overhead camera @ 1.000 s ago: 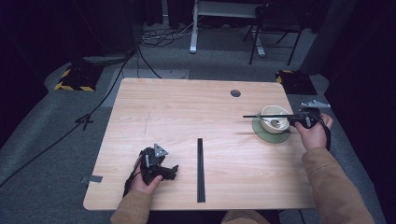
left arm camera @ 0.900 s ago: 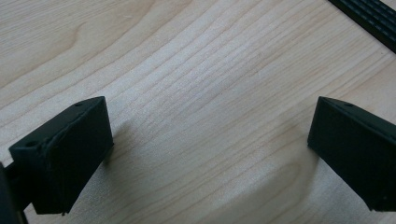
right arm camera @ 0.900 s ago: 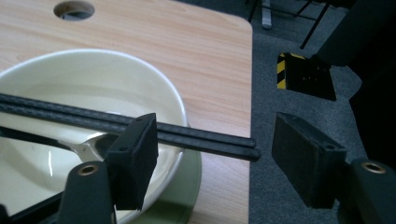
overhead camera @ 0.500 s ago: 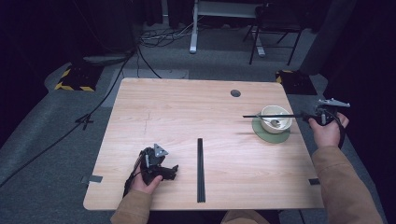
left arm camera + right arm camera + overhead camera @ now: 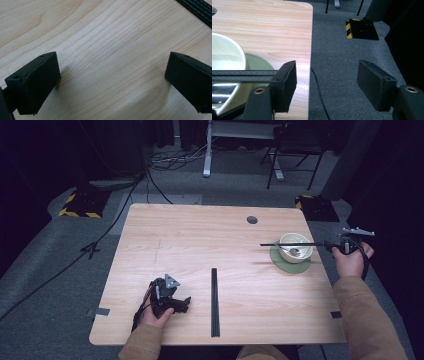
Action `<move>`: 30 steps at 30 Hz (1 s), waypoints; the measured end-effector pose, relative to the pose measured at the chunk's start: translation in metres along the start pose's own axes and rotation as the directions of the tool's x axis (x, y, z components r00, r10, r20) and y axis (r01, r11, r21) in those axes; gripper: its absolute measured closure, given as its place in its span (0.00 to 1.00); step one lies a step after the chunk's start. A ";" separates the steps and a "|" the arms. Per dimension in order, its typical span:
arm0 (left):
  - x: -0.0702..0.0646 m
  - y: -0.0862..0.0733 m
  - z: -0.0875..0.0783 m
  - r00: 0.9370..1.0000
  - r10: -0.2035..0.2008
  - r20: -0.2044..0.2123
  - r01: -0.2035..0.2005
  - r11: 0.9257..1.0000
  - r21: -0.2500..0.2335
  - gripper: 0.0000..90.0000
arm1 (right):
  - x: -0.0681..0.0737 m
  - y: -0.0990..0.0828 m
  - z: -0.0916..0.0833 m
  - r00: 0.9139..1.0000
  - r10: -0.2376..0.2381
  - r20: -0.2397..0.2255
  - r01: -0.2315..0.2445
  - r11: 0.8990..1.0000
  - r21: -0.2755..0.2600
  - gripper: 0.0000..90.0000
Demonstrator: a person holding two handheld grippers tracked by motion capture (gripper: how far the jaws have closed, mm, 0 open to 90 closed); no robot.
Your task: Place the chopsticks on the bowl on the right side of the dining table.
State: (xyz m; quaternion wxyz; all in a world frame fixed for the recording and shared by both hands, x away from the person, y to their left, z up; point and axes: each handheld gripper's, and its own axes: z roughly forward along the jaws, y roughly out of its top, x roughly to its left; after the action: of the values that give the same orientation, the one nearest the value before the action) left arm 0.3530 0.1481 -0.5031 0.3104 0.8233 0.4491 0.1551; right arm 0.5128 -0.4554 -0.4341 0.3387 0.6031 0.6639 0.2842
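Note:
A white bowl [image 5: 295, 246] stands on a green saucer [image 5: 289, 264] near the table's right edge, also as bowl [image 5: 225, 56] and saucer [image 5: 259, 63] in the right gripper view. A thin black stick [image 5: 287, 244] lies level across the bowl's rim; the stick [image 5: 242, 76] ends at the outer side of one jaw. My right gripper [image 5: 336, 245] hangs open just beyond the table's right edge, and between its jaws the right gripper [image 5: 327, 75] holds nothing. Near the front left, my left gripper [image 5: 175, 301] rests open on bare wood, as left gripper [image 5: 112, 75].
A long black strip [image 5: 215, 301] lies on the table just right of the left gripper; the strip [image 5: 197, 8] crosses that view's top corner. A round hole [image 5: 252, 220] is at the back. Grey carpet [image 5: 337, 50], a cable and a yellow-black block [image 5: 362, 28] lie past the right edge.
The right hand and gripper have drawn back to the right, off the table's edge. The black stick has stayed across the bowl. The left gripper has not moved.

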 end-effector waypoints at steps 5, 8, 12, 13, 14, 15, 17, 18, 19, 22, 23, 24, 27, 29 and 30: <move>0.000 0.000 0.000 1.000 -0.001 -0.002 0.001 1.000 0.000 0.00 | 0.003 0.000 0.002 1.000 0.000 -0.014 0.000 1.000 0.003 0.36; 0.000 0.000 0.000 1.000 -0.001 0.000 0.001 1.000 0.000 0.00 | 0.002 0.000 0.001 1.000 0.007 -0.008 -0.007 1.000 0.002 0.36; 0.000 0.000 0.000 1.000 -0.001 0.000 0.001 1.000 0.000 0.00 | -0.001 0.000 -0.003 1.000 0.021 -0.007 -0.021 1.000 -0.005 0.36; 0.000 0.000 0.000 1.000 0.000 0.000 0.000 1.000 0.000 0.00 | -0.001 0.000 -0.005 1.000 0.021 -0.005 -0.021 1.000 -0.009 0.36; 0.000 0.000 0.000 1.000 -0.001 0.000 0.001 1.000 0.000 0.00 | -0.002 0.001 -0.006 1.000 0.016 -0.009 -0.016 1.000 -0.012 0.36; 0.000 0.000 0.000 1.000 0.000 0.000 0.000 1.000 0.000 0.00 | -0.001 0.001 -0.008 1.000 0.019 -0.015 -0.019 1.000 -0.011 0.36; 0.000 0.000 0.000 1.000 -0.002 0.002 0.002 1.000 0.000 0.00 | 0.000 0.002 -0.012 1.000 0.013 -0.024 -0.014 1.000 -0.024 0.35; 0.000 0.000 0.000 1.000 -0.002 0.002 0.002 1.000 0.000 0.00 | 0.001 0.003 -0.016 0.999 0.019 -0.036 -0.020 0.999 -0.025 0.35; 0.000 0.000 0.000 1.000 0.000 -0.001 0.000 1.000 0.000 0.00 | 0.003 0.003 -0.019 0.999 0.017 -0.051 -0.018 0.999 -0.035 0.34; 0.000 0.000 0.000 1.000 0.000 0.000 0.000 1.000 0.000 0.00 | 0.005 0.004 -0.031 0.996 0.010 -0.091 -0.014 0.999 -0.049 0.34; 0.000 0.000 0.000 1.000 0.002 -0.001 -0.002 1.000 0.001 0.00 | 0.006 0.004 -0.035 0.994 0.011 -0.105 -0.017 0.998 -0.054 0.34; 0.000 0.000 -0.001 1.000 0.005 -0.005 -0.005 1.000 0.000 0.00 | 0.007 0.004 -0.040 0.993 0.007 -0.119 -0.014 0.998 -0.059 0.34; 0.000 -0.001 -0.001 1.000 -0.003 0.001 0.003 1.000 0.003 0.00 | 0.009 0.004 -0.055 0.989 -0.016 -0.146 0.005 0.997 -0.077 0.33; 0.001 -0.003 -0.002 1.000 -0.004 0.002 0.004 1.000 0.001 0.00 | 0.012 0.005 -0.065 0.986 -0.030 -0.165 0.015 0.996 -0.086 0.33; 0.001 -0.004 -0.003 1.000 -0.005 -0.003 0.005 1.000 0.000 0.00 | 0.014 0.005 -0.070 0.984 -0.034 -0.174 0.019 0.996 -0.091 0.33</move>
State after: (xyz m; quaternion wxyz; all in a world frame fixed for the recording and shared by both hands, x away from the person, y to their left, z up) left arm 0.3494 0.1516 -0.5031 0.3100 0.8219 0.4517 0.1558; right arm 0.4600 -0.4386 -0.3890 0.3094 0.5510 0.6858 0.3611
